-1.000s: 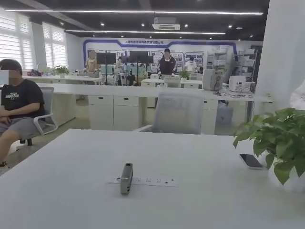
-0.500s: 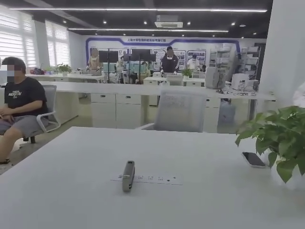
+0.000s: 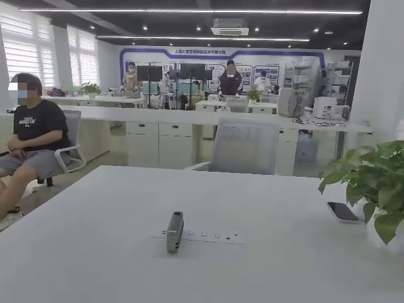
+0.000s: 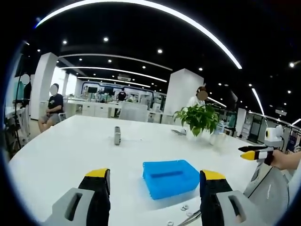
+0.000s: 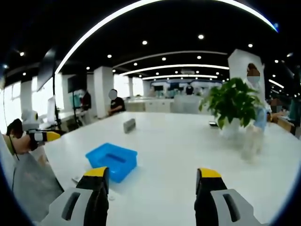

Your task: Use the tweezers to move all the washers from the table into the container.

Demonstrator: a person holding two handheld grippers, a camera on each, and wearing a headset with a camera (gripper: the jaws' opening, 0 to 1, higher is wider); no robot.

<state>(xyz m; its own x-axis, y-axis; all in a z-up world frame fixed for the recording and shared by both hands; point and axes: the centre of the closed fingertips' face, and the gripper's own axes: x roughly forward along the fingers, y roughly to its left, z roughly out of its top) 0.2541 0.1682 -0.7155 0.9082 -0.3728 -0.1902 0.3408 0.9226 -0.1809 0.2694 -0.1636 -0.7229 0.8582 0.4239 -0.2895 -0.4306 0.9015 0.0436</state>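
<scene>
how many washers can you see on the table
3: one washer, another beside it, a third lower in the left gripper view, all before the blue container. More may be hidden.

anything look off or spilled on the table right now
Nothing stands out. The blue container sits upright on the white table, and a few washers and the tweezers lie loose beside it, as the task expects.

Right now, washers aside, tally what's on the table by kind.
Blue container: 1
Tweezers: 1
Potted plant: 1
Phone: 1
Grey adapter: 1
Clear bottle-like thing, blurred: 1
Total: 6
</scene>
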